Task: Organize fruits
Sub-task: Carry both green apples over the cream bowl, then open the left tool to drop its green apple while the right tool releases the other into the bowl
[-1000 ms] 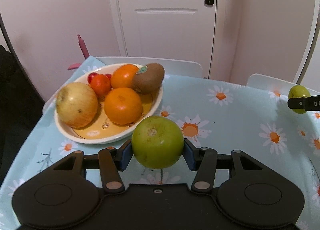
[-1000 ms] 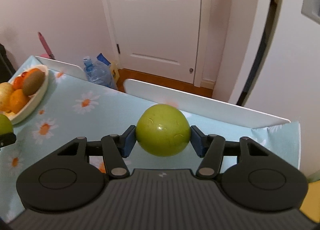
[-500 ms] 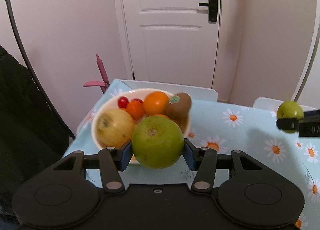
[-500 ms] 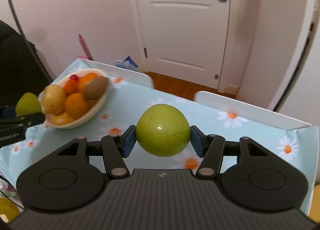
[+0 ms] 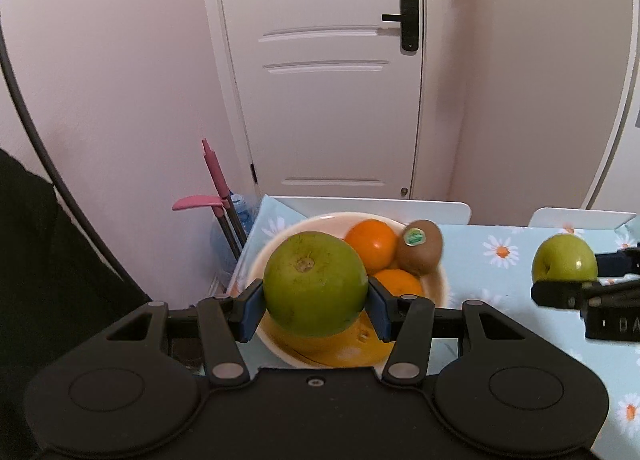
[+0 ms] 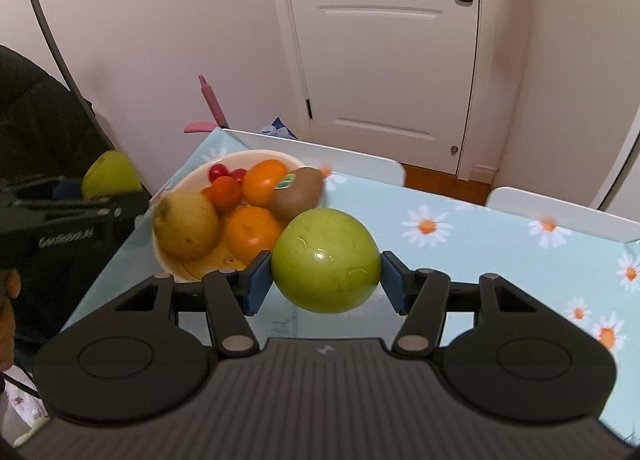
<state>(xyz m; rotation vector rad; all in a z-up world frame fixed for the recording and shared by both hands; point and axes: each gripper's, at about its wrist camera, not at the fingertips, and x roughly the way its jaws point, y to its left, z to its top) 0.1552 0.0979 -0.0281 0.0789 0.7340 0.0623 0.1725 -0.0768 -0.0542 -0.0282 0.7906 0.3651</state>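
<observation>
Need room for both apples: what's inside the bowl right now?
The bowl holds a yellow apple, two oranges, a kiwi and small red fruits. The right gripper's green apple covers its near edge.

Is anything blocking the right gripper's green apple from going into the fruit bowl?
Nothing stands between the green apple and the bowl. The bowl itself is crowded: oranges, kiwi and a yellow fruit fill it.

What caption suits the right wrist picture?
Right gripper holds a green apple near a fruit bowl on a daisy-print tablecloth.
</observation>
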